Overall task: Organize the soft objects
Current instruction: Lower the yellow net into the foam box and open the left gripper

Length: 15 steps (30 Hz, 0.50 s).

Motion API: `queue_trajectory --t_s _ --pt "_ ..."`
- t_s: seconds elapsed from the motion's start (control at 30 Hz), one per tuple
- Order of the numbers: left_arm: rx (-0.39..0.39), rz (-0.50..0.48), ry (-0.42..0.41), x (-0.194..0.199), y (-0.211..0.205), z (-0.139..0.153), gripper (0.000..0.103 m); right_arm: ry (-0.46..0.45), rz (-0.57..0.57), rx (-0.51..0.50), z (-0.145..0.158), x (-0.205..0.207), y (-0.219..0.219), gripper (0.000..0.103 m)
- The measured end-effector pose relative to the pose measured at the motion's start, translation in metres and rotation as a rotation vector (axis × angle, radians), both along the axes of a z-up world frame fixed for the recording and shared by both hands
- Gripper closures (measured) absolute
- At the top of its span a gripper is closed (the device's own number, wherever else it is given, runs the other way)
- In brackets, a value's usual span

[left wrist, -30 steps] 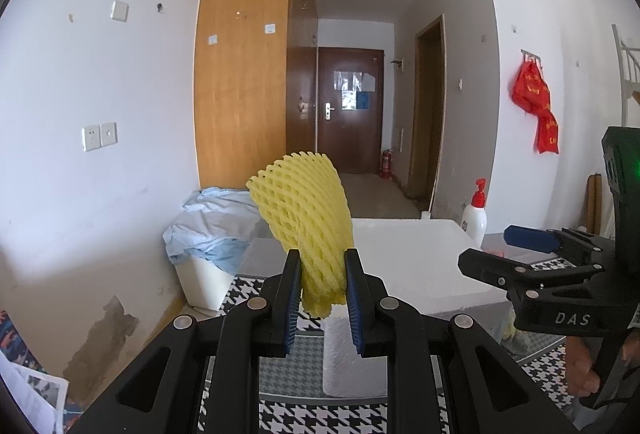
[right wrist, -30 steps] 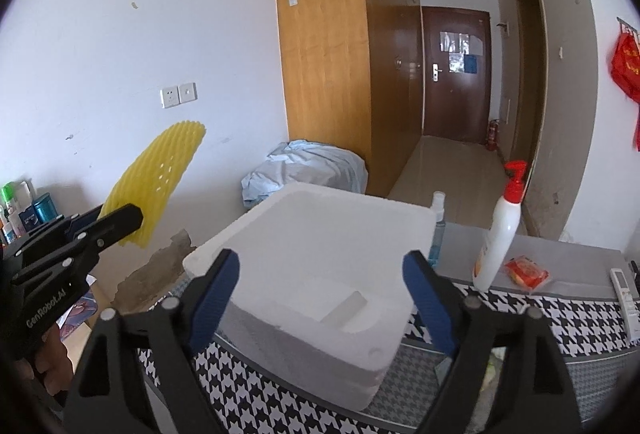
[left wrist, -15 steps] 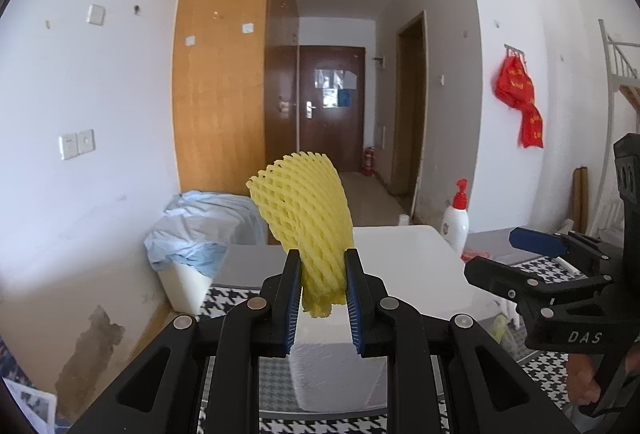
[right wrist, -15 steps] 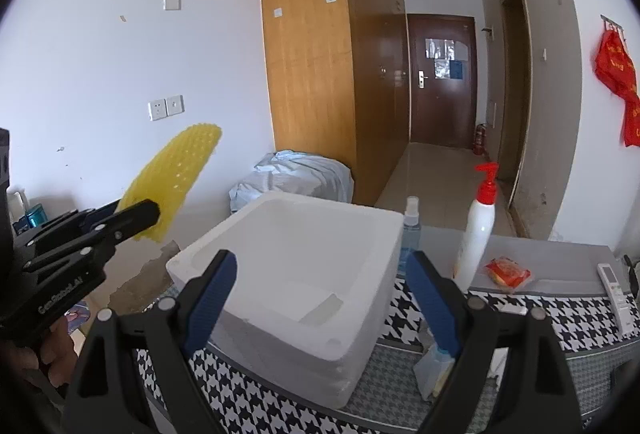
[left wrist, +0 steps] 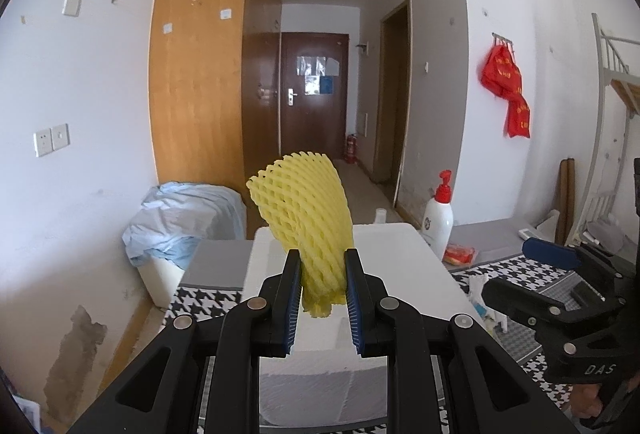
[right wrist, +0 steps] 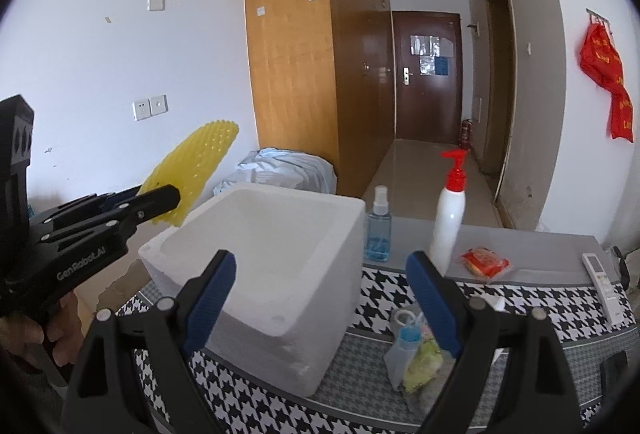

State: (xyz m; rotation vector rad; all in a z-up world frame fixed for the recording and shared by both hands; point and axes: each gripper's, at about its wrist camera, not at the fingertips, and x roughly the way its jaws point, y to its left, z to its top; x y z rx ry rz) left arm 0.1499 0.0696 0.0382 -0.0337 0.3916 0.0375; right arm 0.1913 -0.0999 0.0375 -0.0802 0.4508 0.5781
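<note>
Above the white foam box [left wrist: 400, 254], a yellow foam net [left wrist: 304, 218] is pinched by the left gripper [left wrist: 322, 308]. The right gripper [right wrist: 320, 298] is held wide apart, nothing gripped.

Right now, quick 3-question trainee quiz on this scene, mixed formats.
1. True or false: the left gripper has its fingers shut on the yellow foam net.
2. Multiple choice: between the right gripper fingers there is A) a bottle gripped, B) nothing gripped, C) the net.
3. Short answer: which two bottles stand just behind the white foam box, seen from the right wrist?

Key:
1. True.
2. B; the fingers stand wide apart.
3. The blue spray bottle and the white pump bottle with a red top.
</note>
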Motion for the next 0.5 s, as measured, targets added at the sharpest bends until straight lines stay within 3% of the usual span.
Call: queue_trajectory --t_s 0.5 --pt "-0.005 -0.043 0.047 0.019 -0.016 -0.005 0.081 0.019 -0.053 -0.01 -0.007 0.006 -0.026 0.013"
